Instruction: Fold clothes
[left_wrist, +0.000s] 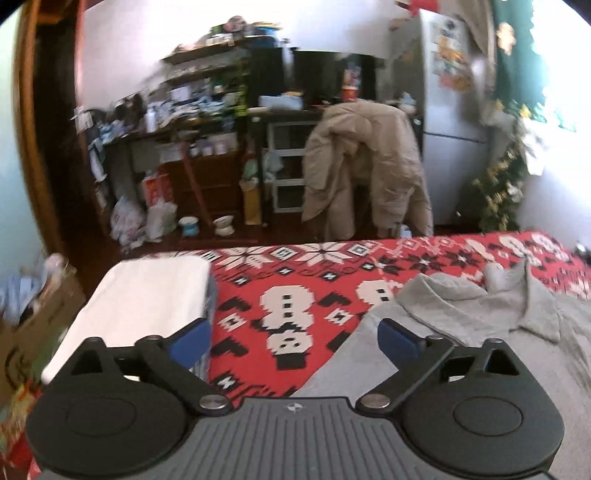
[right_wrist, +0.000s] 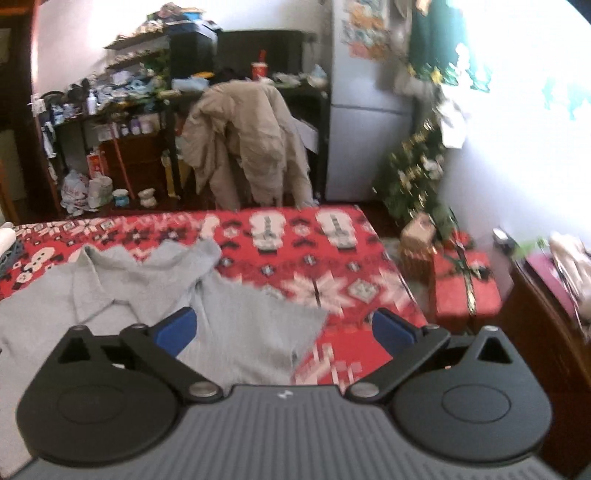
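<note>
— What's the surface like?

— I see a worktop under a red cloth with white and black snowflake patterns (left_wrist: 295, 295). The grey collared shirt (right_wrist: 229, 310) lies spread on it, a folded white stack (left_wrist: 147, 295) at its left end.

— And your tools?

— My left tool (left_wrist: 295, 332) and right tool (right_wrist: 284, 328) both stand spread wide, pinching nothing.

— The room?

— Cluttered shelves (left_wrist: 192, 96), a beige coat over a chair (left_wrist: 362, 166), a silver fridge (left_wrist: 454, 92), a wrapped red gift box (right_wrist: 465, 284).
</note>
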